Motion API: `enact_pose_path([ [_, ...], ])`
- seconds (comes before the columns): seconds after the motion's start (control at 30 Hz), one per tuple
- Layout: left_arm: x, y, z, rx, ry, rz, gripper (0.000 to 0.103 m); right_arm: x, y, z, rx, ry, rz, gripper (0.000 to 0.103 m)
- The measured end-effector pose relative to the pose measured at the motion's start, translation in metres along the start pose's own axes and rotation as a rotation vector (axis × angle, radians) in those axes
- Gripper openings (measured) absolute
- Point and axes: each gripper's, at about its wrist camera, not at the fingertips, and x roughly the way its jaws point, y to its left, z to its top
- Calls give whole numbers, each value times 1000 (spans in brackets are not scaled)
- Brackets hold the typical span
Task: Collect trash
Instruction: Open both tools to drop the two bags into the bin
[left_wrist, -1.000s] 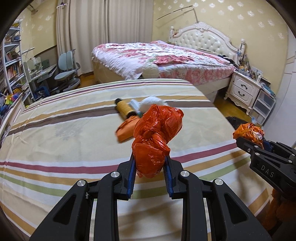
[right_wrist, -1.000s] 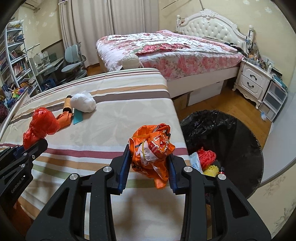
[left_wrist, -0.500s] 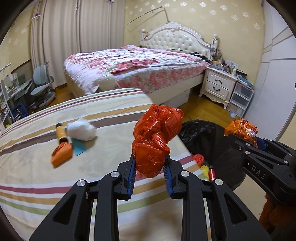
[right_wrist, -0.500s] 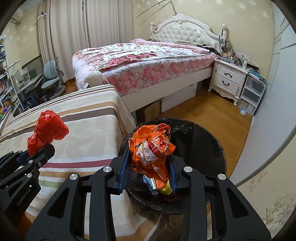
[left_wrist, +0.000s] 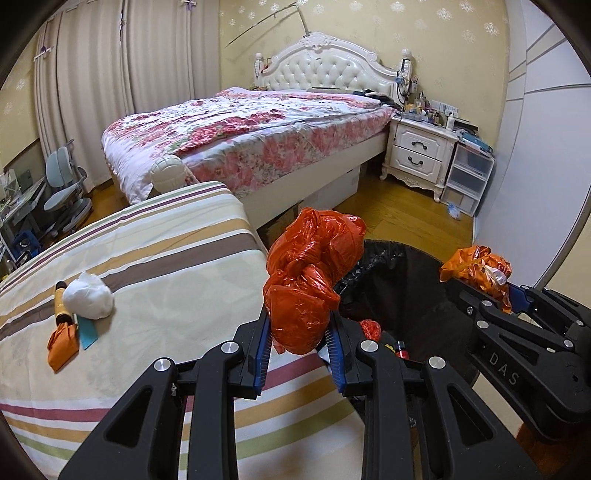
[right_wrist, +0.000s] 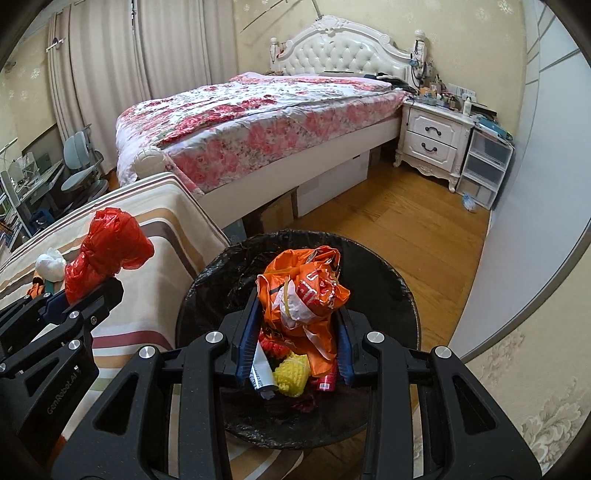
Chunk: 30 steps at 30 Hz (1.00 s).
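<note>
Under the orange wrapper, bin contents half hidden

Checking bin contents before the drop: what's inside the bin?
The black-lined bin holds a yellow net, red scraps, a grey-white packet and a small red can. The orange wrapper in the right claw covers the rest.

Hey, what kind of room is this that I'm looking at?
A home bedroom, most likely: a bed with a floral quilt and tufted white headboard, a nightstand beside it, and curtains.
</note>
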Motion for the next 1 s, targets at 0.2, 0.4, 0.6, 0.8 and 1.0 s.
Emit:
enact_pose_path([
  [0.2,13,-9,4,14,15,9,28,7,-9,0,12,10,-10,34],
  [0.4,19,-18,10,30,19,9,28,11,-14,0,22,14,-17,35],
  [0.6,25,-23,10,37,32,4,29,14,-19,1,33,12,-27,36],
  [0.8,26,-21,9,32,35,9,49,15,-21,-1,40,8,-46,45],
  [1.0,22,-18,8,29,21,33,65,12,-24,-2,48,5,-60,51],
])
